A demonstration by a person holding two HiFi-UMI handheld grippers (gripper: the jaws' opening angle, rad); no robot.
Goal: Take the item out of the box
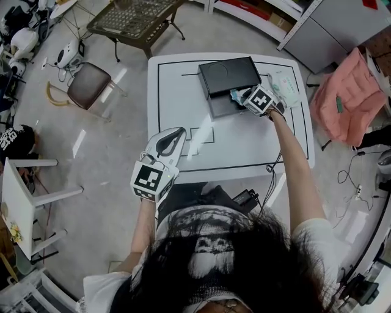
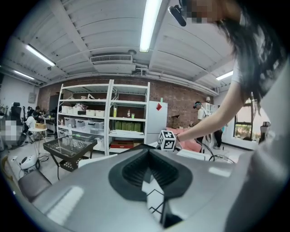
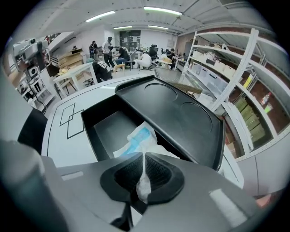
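Observation:
An open black box (image 1: 218, 107) stands at the far middle of the white table (image 1: 174, 92), with its flat black lid (image 1: 229, 74) lying over its far side. My right gripper (image 1: 239, 96) reaches over the box's right end and is shut on a white and blue plastic packet (image 3: 136, 138). The packet's edge is pinched between the right gripper (image 3: 142, 158) jaws and its body hangs over the box's inside (image 3: 111, 129). My left gripper (image 1: 173, 137) hovers over the table's front left, jaws together and empty. In the left gripper view, the left gripper (image 2: 148, 153) points across the room.
Another pale packet (image 1: 285, 89) lies on the table right of the box. Black outlines (image 1: 201, 133) are drawn on the tabletop. A brown chair (image 1: 89, 85) and a glass-topped table (image 1: 131, 18) stand at back left, a pink cloth (image 1: 348, 98) at right, cables (image 1: 247, 197) at the front edge.

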